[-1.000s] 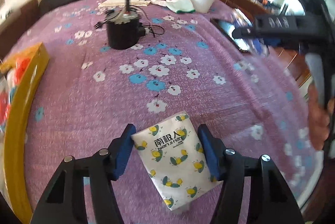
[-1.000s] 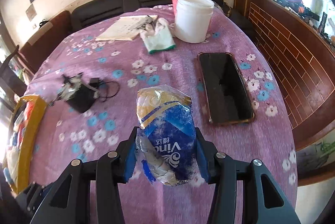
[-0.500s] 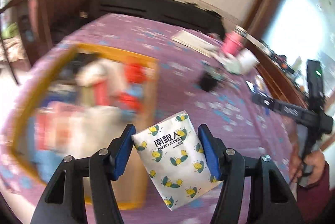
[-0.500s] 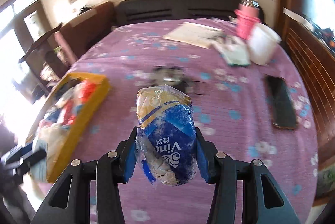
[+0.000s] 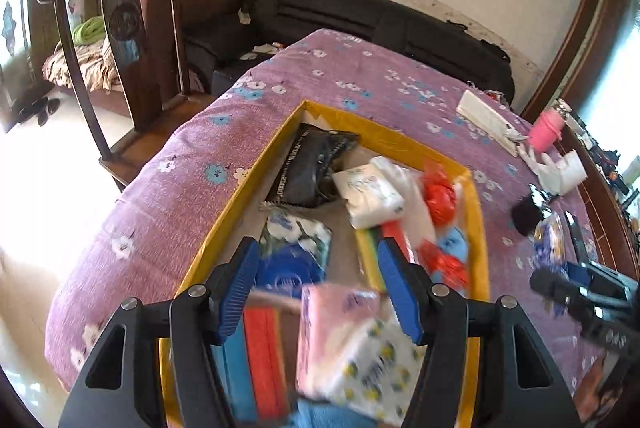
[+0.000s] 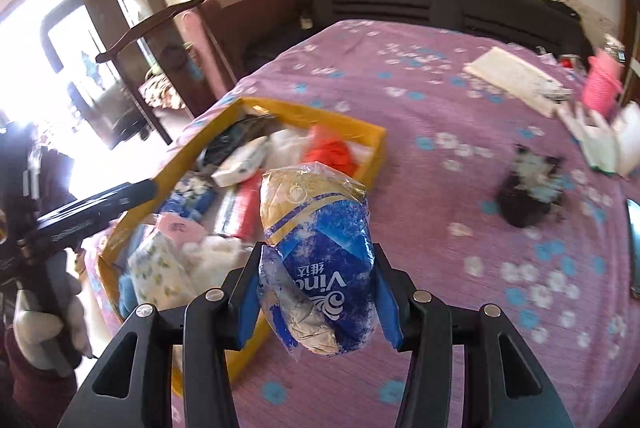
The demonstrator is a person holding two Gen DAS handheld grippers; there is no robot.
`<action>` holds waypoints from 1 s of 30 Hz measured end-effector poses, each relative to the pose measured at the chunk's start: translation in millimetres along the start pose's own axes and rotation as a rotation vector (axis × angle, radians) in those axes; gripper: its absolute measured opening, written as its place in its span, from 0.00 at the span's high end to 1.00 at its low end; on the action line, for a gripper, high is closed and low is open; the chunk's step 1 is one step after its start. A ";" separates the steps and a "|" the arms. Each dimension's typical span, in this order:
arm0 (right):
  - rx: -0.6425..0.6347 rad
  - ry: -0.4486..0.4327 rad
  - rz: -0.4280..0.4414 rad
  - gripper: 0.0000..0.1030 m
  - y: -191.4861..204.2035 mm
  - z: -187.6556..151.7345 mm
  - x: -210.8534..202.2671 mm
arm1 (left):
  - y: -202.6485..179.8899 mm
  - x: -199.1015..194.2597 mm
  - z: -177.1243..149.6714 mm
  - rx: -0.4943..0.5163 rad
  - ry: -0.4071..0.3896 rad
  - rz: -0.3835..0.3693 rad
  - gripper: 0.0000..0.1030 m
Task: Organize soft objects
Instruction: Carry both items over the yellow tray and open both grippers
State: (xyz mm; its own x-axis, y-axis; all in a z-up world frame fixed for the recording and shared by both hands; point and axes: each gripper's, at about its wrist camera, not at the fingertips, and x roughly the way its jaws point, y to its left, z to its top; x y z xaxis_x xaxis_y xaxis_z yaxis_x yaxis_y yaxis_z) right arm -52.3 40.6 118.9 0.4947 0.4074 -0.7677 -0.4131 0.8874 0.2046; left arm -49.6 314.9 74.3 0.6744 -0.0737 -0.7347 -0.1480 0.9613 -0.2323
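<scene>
The left gripper [image 5: 320, 288] hangs over the yellow box [image 5: 236, 196], its blue pads spread wide with nothing between them. Just below them, at the bottom centre of the left wrist view, a white tissue pack with yellow-green prints [image 5: 372, 368] lies blurred among the box's contents, beside a pink pack [image 5: 336, 316]; it seems to be free of the pads, though the blur makes it hard to say whether it has settled. In the right wrist view the same printed pack [image 6: 160, 272] sits at the near end of the box, lower left of the frame.

The right gripper [image 6: 316, 292] is closed on a blue and gold Vinda tissue pack [image 6: 320, 260], which stands upright between the pads in the centre of the frame, above the purple flowered tablecloth [image 6: 460, 156] and just right of the box's rim.

Inside the box lie a black packet [image 5: 312, 164] toward the upper end, a white tissue pack [image 5: 372, 192] in the middle and red plastic bags [image 5: 440, 192] on the right. A pink bottle [image 6: 602, 80] stands at the far right of the table.
</scene>
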 end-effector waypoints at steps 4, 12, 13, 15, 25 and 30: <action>-0.033 0.042 0.035 0.48 19.6 8.9 24.5 | 10.0 2.8 0.1 -0.046 -0.006 -0.040 0.38; -0.083 0.094 0.060 0.47 43.8 25.6 68.8 | 31.6 -32.3 -10.1 -0.085 -0.117 -0.065 0.18; -0.079 0.107 0.064 0.47 45.0 27.3 75.5 | 33.1 -35.7 -11.9 -0.086 -0.128 -0.063 0.18; -0.071 0.125 0.061 0.47 46.7 30.3 88.0 | 34.8 -40.3 -14.4 -0.083 -0.144 -0.057 0.17; -0.012 0.163 -0.036 0.46 30.5 49.1 132.0 | 25.9 -57.4 -27.1 -0.047 -0.217 -0.027 0.12; -0.065 0.058 -0.057 0.18 35.9 50.6 93.3 | 28.0 -65.4 -34.5 -0.057 -0.229 -0.031 0.12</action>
State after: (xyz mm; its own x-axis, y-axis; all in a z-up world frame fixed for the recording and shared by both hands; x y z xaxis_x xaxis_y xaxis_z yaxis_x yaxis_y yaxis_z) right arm 17.7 121.3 85.3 0.4742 0.3417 -0.8114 -0.4350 0.8922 0.1215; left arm -122.8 337.5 93.9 0.8246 -0.0351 -0.5647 -0.1606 0.9425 -0.2931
